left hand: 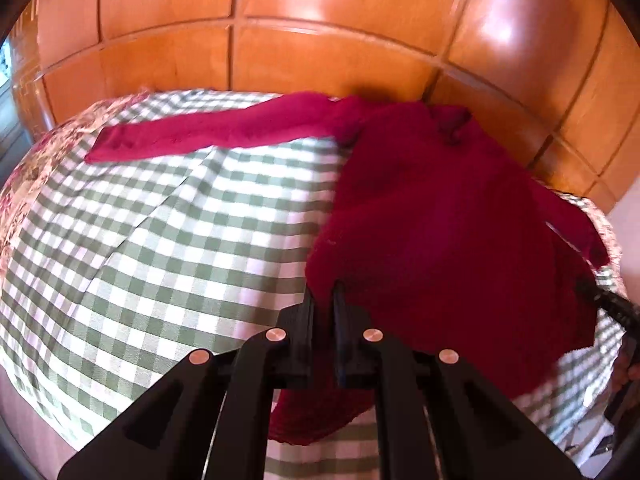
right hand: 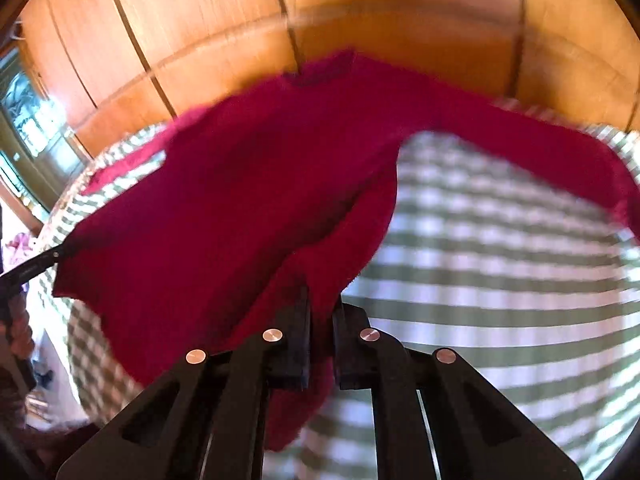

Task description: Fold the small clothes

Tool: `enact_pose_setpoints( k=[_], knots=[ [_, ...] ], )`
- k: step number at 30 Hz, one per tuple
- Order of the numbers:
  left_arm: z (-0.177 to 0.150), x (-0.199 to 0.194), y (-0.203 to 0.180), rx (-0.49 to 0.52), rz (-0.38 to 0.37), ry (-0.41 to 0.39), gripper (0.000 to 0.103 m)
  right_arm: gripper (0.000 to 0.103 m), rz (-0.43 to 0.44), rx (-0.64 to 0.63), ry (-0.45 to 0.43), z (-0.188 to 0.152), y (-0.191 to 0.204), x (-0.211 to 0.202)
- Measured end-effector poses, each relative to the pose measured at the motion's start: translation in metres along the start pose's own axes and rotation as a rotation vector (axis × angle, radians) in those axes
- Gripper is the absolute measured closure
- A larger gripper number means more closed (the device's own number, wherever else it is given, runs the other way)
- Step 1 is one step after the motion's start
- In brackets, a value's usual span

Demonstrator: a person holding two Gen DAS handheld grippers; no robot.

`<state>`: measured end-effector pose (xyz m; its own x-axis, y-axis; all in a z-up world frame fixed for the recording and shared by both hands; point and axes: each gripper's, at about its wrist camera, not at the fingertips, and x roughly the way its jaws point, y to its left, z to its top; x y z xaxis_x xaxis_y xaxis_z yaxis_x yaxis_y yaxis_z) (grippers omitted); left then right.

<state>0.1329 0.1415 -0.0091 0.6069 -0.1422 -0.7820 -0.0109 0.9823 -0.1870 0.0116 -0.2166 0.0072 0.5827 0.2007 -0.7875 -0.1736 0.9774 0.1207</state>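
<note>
Each hand-held gripper, left [left hand: 323, 300] and right [right hand: 321, 304], is clamped narrow on a hem corner of the red sweater [left hand: 432, 220] lying on the checked tabletop [left hand: 168, 240]; best practice: lift both corners level, keep the hem taut, and carry it toward the collar.

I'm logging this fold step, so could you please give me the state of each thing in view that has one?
Left gripper: shut on the sweater's bottom edge.
Right gripper: shut on the sweater's hem at the other corner.
Red sweater: unfolded, hem lifted, one sleeve stretched out flat.
Checked tablecloth: spread out under the sweater, with a crease.
</note>
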Motion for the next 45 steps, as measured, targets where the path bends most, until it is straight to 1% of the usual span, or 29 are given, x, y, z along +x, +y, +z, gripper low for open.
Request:
enact_pose_setpoints(
  k=[1, 3, 4, 6, 7, 10, 11, 13, 15, 17, 18, 19, 20, 21, 22, 23, 24, 25, 27, 29, 31, 33, 34, 35, 36, 37, 38, 41, 45],
  knots=[
    [-0.001, -0.007, -0.004, 0.008, -0.029, -0.002, 0.096, 0.097, -0.013, -0.014, -0.021, 0.000, -0.005, -0.019],
    [-0.006, -0.017, -0.011, 0.019, -0.079, -0.001, 0.096, 0.097, -0.072, -0.047, -0.051, -0.007, -0.016, -0.056],
    [-0.012, -0.024, -0.017, 0.043, -0.099, 0.000, 0.096, 0.097, -0.108, -0.058, -0.046, -0.014, -0.024, -0.072],
    [-0.026, -0.031, -0.026, 0.071, -0.134, 0.019, 0.096, 0.097, -0.161, -0.064, -0.010, -0.035, -0.038, -0.085],
    [-0.036, -0.032, -0.030, 0.090, -0.146, 0.039, 0.096, 0.097, -0.191, -0.050, 0.031, -0.052, -0.047, -0.086],
    [-0.072, -0.022, -0.038, 0.136, -0.123, 0.128, 0.096, 0.097, -0.202, 0.024, 0.141, -0.098, -0.063, -0.071],
    [-0.079, -0.018, -0.038, 0.138, -0.115, 0.151, 0.096, 0.097, -0.202, 0.039, 0.169, -0.108, -0.064, -0.064],
    [-0.097, -0.007, -0.034, 0.140, -0.069, 0.205, 0.096, 0.097, -0.198, 0.060, 0.220, -0.128, -0.062, -0.048],
    [-0.104, -0.007, -0.027, 0.112, -0.077, 0.219, 0.095, 0.097, -0.189, 0.051, 0.246, -0.132, -0.057, -0.040],
    [-0.105, -0.012, -0.021, 0.095, -0.097, 0.215, 0.091, 0.092, -0.184, 0.048, 0.247, -0.127, -0.055, -0.039],
    [-0.103, -0.016, -0.016, 0.074, -0.099, 0.197, 0.091, 0.078, -0.192, 0.044, 0.239, -0.122, -0.057, -0.041],
    [-0.100, -0.018, -0.012, 0.057, -0.105, 0.183, 0.090, 0.052, -0.205, 0.045, 0.217, -0.118, -0.057, -0.044],
    [-0.097, -0.019, -0.007, 0.047, -0.105, 0.176, 0.084, 0.040, -0.228, 0.054, 0.173, -0.110, -0.058, -0.050],
    [-0.091, -0.020, -0.002, 0.024, -0.093, 0.156, 0.079, 0.030, -0.240, 0.060, 0.139, -0.104, -0.059, -0.053],
    [-0.087, -0.019, 0.002, 0.005, -0.084, 0.142, 0.066, 0.030, -0.229, 0.063, 0.096, -0.092, -0.053, -0.056],
    [-0.080, -0.018, 0.007, -0.021, -0.073, 0.125, 0.061, 0.030, -0.215, 0.064, 0.069, -0.084, -0.048, -0.054],
    [-0.070, -0.015, 0.017, -0.070, -0.050, 0.102, 0.061, 0.028, -0.204, 0.067, 0.047, -0.077, -0.043, -0.052],
    [-0.062, -0.011, 0.025, -0.110, -0.035, 0.093, 0.061, 0.022, -0.185, 0.074, 0.024, -0.070, -0.035, -0.046],
    [-0.045, -0.003, 0.047, -0.201, 0.002, 0.067, 0.061, 0.022, -0.111, 0.080, -0.002, -0.055, -0.015, -0.027],
    [-0.029, 0.004, 0.064, -0.257, 0.059, 0.043, 0.061, 0.022, -0.052, 0.064, -0.009, -0.040, 0.011, -0.001],
    [-0.006, 0.011, 0.096, -0.336, 0.113, 0.013, 0.061, 0.022, -0.026, 0.037, 0.001, -0.032, 0.030, 0.023],
    [0.014, 0.018, 0.126, -0.402, 0.157, -0.010, 0.058, 0.022, -0.026, 0.007, 0.032, -0.026, 0.046, 0.050],
    [0.023, 0.020, 0.140, -0.431, 0.179, -0.015, 0.057, 0.021, -0.055, -0.021, 0.057, -0.026, 0.052, 0.067],
    [0.030, 0.024, 0.155, -0.463, 0.196, -0.022, 0.056, 0.019, -0.072, -0.036, 0.071, -0.030, 0.056, 0.074],
    [0.041, 0.029, 0.170, -0.494, 0.209, -0.031, 0.055, 0.010, -0.085, -0.048, 0.088, -0.036, 0.058, 0.084],
    [0.052, 0.034, 0.185, -0.523, 0.232, -0.040, 0.051, 0.005, -0.082, -0.055, 0.076, -0.042, 0.058, 0.087],
    [0.061, 0.037, 0.195, -0.540, 0.249, -0.046, 0.047, 0.004, -0.084, -0.066, 0.036, -0.048, 0.060, 0.088],
    [0.090, 0.057, 0.233, -0.587, 0.315, -0.042, 0.045, 0.004, -0.091, -0.060, 0.002, -0.053, 0.060, 0.088],
    [0.114, 0.081, 0.265, -0.644, 0.330, -0.023, 0.045, 0.003, -0.069, -0.050, 0.003, -0.049, 0.058, 0.093]
  ],
)
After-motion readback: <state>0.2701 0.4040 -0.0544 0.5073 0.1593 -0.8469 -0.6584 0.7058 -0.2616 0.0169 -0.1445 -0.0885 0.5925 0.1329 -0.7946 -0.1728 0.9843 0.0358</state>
